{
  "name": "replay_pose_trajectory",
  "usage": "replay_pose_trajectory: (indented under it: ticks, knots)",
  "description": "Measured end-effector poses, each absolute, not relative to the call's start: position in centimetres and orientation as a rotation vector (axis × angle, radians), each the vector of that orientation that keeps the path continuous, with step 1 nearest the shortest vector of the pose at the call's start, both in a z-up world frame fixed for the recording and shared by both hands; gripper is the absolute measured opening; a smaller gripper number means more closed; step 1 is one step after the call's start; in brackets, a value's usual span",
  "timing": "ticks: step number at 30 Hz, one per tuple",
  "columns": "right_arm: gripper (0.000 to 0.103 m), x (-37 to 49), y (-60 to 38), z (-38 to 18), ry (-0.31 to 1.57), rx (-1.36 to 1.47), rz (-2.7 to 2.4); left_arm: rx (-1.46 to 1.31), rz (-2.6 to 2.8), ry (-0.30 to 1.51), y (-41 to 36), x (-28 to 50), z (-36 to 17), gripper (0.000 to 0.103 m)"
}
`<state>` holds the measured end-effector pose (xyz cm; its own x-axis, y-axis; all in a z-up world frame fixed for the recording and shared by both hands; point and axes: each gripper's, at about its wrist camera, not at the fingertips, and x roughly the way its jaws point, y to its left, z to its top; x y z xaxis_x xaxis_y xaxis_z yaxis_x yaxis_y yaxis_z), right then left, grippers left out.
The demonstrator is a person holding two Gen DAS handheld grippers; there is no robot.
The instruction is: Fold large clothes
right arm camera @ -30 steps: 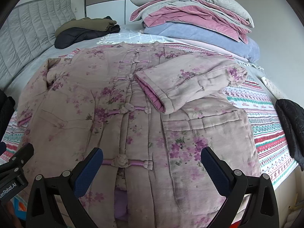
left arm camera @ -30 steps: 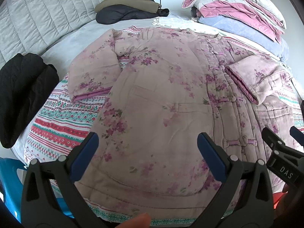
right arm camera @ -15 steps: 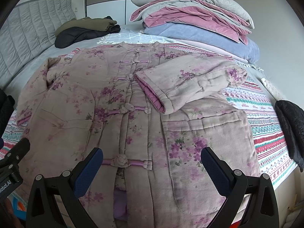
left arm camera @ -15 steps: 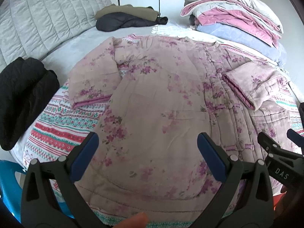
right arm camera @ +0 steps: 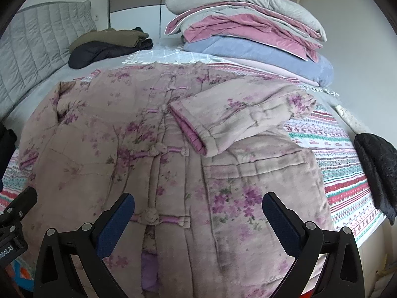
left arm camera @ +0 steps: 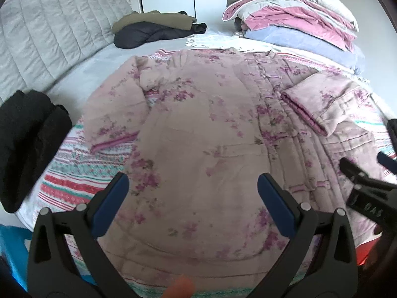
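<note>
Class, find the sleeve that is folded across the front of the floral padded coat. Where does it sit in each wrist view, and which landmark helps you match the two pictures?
Left wrist view: the folded sleeve lies at right of centre, cuff pointing left.
Right wrist view: the folded sleeve lies just right of centre, cuff beside the button line.
Shared landmark: the stack of bedding at upper right.

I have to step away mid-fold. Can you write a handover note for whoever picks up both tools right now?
Left tool: open, empty, over the jacket's hem.
Right tool: open, empty, also over the hem.
Jacket lies flat, buttoned, face up on the bed.
Done: one sleeve folded across the chest.
Left: fold the other sleeve in, then fold the body.
</note>
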<state>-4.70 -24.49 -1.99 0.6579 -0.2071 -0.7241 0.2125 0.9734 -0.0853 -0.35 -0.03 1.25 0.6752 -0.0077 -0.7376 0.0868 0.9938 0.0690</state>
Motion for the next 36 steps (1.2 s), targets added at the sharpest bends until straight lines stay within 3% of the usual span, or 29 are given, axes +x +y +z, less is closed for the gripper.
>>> replay_pose_trajectory:
  ticks: [10, 15, 26, 32, 36]
  knots:
    - [0.103, -4.5, -25.5, -2.2, 0.841, 0.039, -0.198, 0.068, -0.223, 0.893, -0.3, 0.4, 1.1, 0.103]
    - [0.103, -4.3, -27.4, -1.5, 0.874, 0.188, -0.035, 0.041, -0.319, 0.934, -0.8, 1.1, 1.5, 0.103]
    - [0.103, 3.0, -29.1, -0.7, 0.934, 0.026, 0.021, -0.075, -0.327, 0.925, 0.4, 7.1, 3.4, 0.103]
    - [0.097, 8.1, -28.5, -4.3, 0.972, -0.058, 0.022, -0.094, -0.342, 1.001, 1.1, 8.9, 0.0, 0.103]
    - [0.082, 10.9, -28.2, -7.4, 0.987, -0.149, -0.016, -0.104, -0.335, 1.029, 1.2, 9.3, -0.6, 0.103]
